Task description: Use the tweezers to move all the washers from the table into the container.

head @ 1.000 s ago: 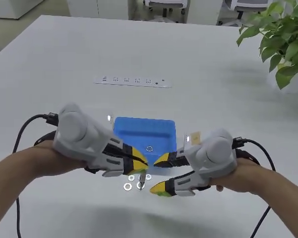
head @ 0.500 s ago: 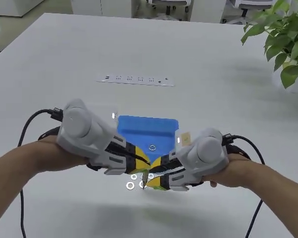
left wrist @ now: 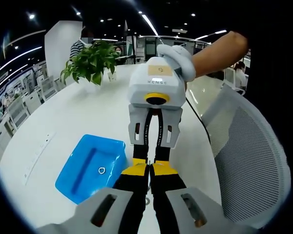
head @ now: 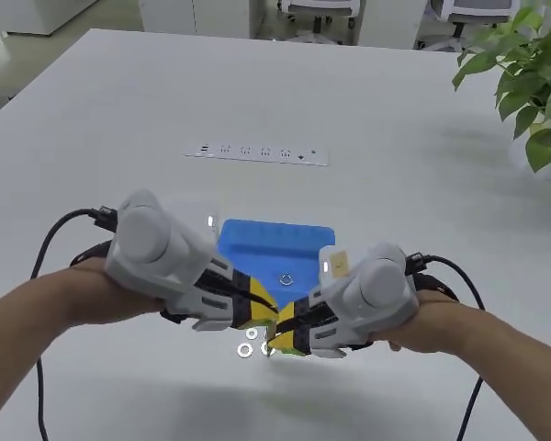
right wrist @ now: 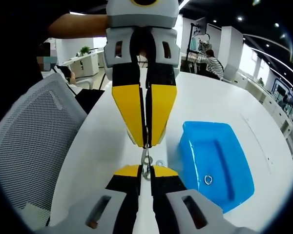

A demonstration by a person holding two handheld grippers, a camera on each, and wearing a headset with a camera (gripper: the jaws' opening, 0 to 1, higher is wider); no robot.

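Both tools meet tip to tip at lower centre, just short of the blue container [head: 266,234]. The left tool [right wrist: 146,142] is clamped on the tweezers [right wrist: 145,157]. The right tool [right wrist: 146,169] seems squeezed onto their arms, likely to pinch one of the loose washers [head: 246,350] off the worktop [head: 395,138]. One delivered washer [head: 286,279] lies inside the container.

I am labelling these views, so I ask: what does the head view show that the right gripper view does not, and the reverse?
Head view, not the other: a black cable and the person's right hand. Right gripper view, not the other: a mesh chair and a seated person. Both: the blue container, one washer inside it, and the left gripper with shut tongs.
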